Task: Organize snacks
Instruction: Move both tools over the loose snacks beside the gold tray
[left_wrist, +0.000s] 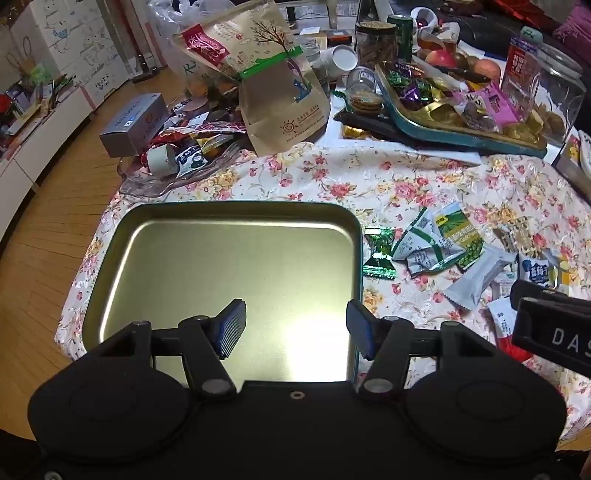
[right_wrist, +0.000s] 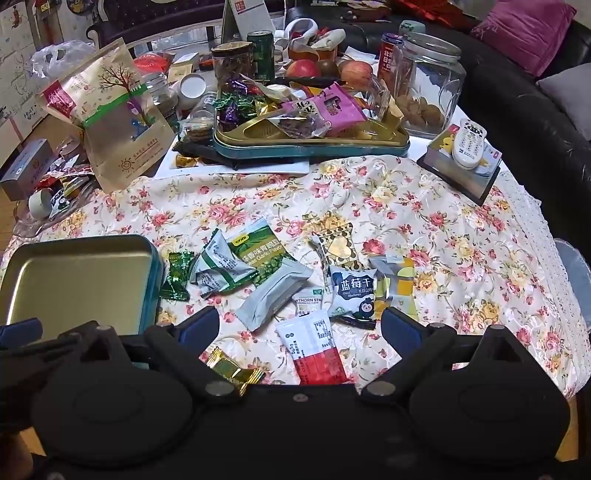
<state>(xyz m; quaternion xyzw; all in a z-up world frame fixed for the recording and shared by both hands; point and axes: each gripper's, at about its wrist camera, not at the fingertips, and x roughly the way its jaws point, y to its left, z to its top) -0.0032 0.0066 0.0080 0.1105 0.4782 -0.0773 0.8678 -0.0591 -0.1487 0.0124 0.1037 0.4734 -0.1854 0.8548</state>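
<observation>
An empty gold tin tray (left_wrist: 122, 236) with a teal rim lies on the floral cloth; my left gripper (left_wrist: 295, 328) hovers open and empty over its near half. The tray also shows at the left of the right wrist view (right_wrist: 147, 254). Several loose snack packets lie to its right: a green candy (right_wrist: 177, 275), a green pea packet (right_wrist: 262, 251), a grey packet (right_wrist: 273, 299), a blueberry packet (right_wrist: 351, 291), a red-and-white packet (right_wrist: 314, 347) and a gold candy (right_wrist: 232, 371). My right gripper (right_wrist: 299, 325) is open and empty just above the red-and-white packet.
A teal tin (right_wrist: 314, 147) heaped with sweets stands behind the packets. A glass jar (right_wrist: 428, 81), a remote on a box (right_wrist: 469, 144), brown paper bags (right_wrist: 122, 122), and a glass dish of snacks (left_wrist: 173, 162) crowd the back. The table edge drops at left.
</observation>
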